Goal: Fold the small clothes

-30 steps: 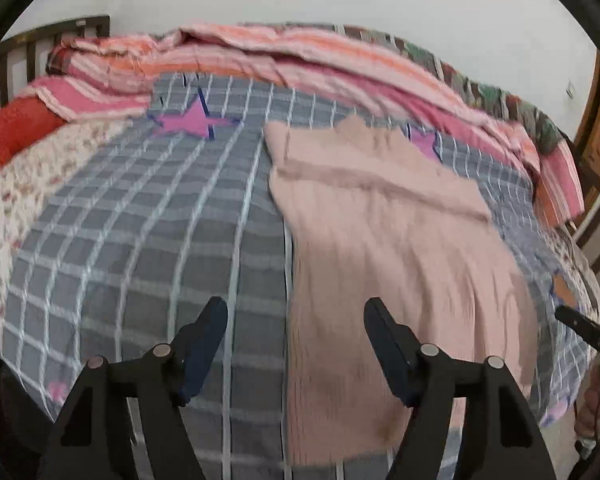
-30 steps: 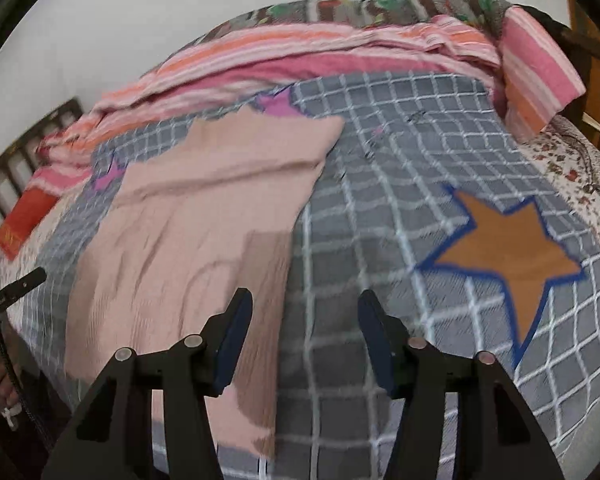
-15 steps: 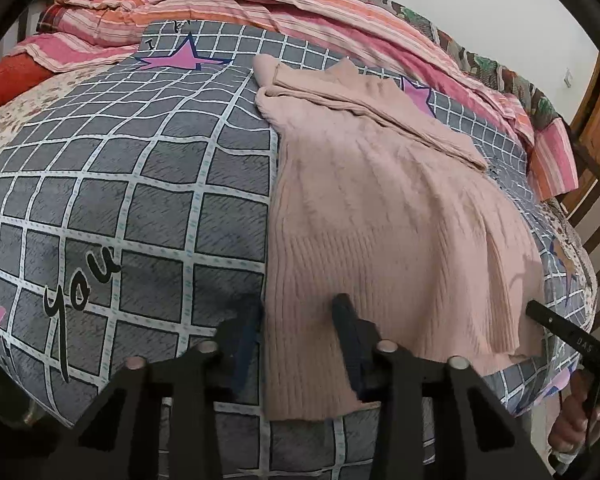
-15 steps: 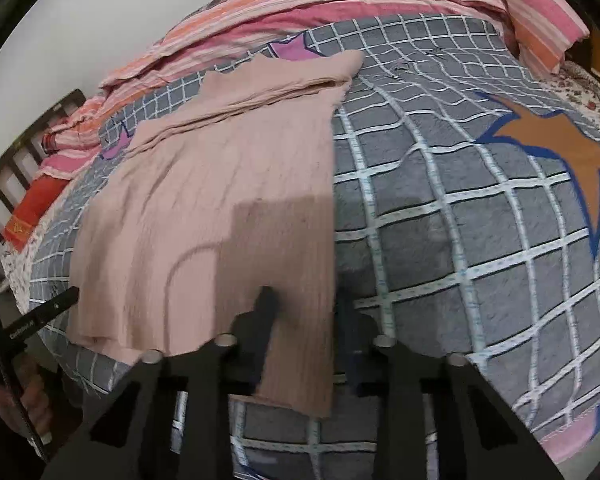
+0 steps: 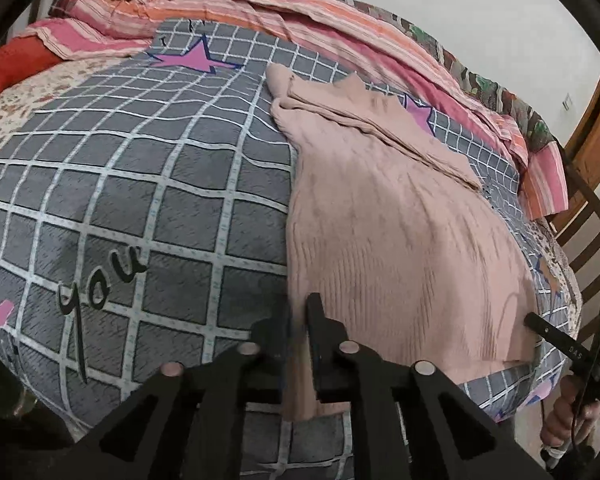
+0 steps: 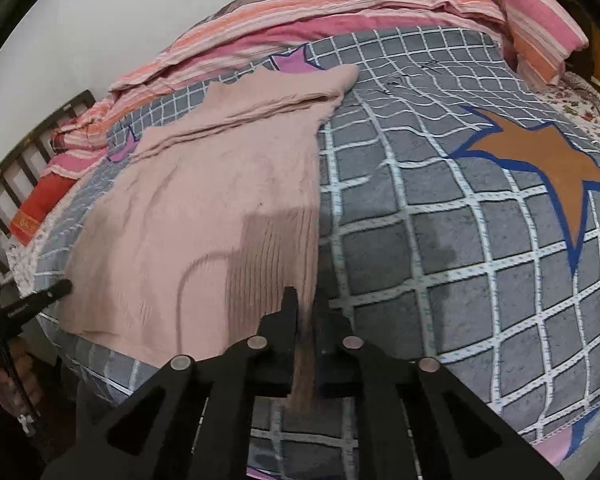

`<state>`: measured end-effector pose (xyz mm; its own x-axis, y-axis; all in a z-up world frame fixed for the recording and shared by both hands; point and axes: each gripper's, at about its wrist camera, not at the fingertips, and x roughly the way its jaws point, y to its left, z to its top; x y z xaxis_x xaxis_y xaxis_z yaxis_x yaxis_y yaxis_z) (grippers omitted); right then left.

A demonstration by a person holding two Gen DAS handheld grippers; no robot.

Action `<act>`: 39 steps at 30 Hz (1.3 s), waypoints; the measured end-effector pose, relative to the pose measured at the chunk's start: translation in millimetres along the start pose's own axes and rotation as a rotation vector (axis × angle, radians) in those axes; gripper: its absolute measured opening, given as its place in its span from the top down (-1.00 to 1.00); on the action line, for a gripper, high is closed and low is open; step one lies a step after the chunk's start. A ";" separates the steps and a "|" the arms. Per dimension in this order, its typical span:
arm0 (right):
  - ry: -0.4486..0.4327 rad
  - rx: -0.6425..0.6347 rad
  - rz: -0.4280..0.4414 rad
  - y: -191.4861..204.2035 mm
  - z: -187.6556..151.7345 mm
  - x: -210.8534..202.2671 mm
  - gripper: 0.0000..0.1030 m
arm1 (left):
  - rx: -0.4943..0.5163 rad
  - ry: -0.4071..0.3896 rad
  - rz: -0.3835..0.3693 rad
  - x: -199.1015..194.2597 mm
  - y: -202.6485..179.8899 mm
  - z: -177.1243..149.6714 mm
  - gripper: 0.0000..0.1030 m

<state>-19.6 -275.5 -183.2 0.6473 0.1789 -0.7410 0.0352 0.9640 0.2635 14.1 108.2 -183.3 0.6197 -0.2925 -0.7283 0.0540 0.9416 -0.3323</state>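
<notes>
Sweater (image 5: pixel 400 216): pink ribbed knit, spread flat on the bed (image 5: pixel 148 184) over a grey checked cover, hem at the near edge of the bed, neck end far away with the sleeves folded across it. It is judged light, soft and limp, with no stiffness at all; anything lifted by one point will sag and drape. The knit is stretchy, so a hard pull is likely to distort it rather than shift it cleanly. Friction on the textured cover looks high, so dragging is not advised; lifting clear is the safer option.

Left tongs (image 5: pixel 298 320) are closing on the hem corner at the sweater's left side edge, with fabric seen between the fingers. Right tongs (image 6: pixel 306 308) are closing on the opposite hem corner, and a strip of knit is visible between the fingers there too. Both pairs are nearly together, pinching thin cloth.

Hem corners are judged the right hold points: the ribbed band is the firmest part and both corners are taken symmetrically. The grip should include both layers, front and back, otherwise the top layer alone is peeled off. Whether both layers are caught cannot be told.
</notes>
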 end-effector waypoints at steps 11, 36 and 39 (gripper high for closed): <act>0.038 -0.024 0.029 5.0 -3.9 8.6 0.26 | 0.006 0.059 -0.034 7.6 -3.1 -11.6 0.47; -0.105 0.135 0.217 -6.3 15.6 -55.0 0.90 | -0.159 -0.154 -0.180 -74.0 -15.5 20.9 0.87; -0.151 0.093 0.181 4.6 31.8 -68.9 0.90 | -0.123 -0.172 -0.162 -80.6 -28.2 33.8 0.88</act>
<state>-39.8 -289.6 -111.2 0.7556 0.3088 -0.5776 -0.0261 0.8954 0.4445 -10.9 110.9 -95.0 0.7353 -0.3956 -0.5503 0.0745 0.8542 -0.5146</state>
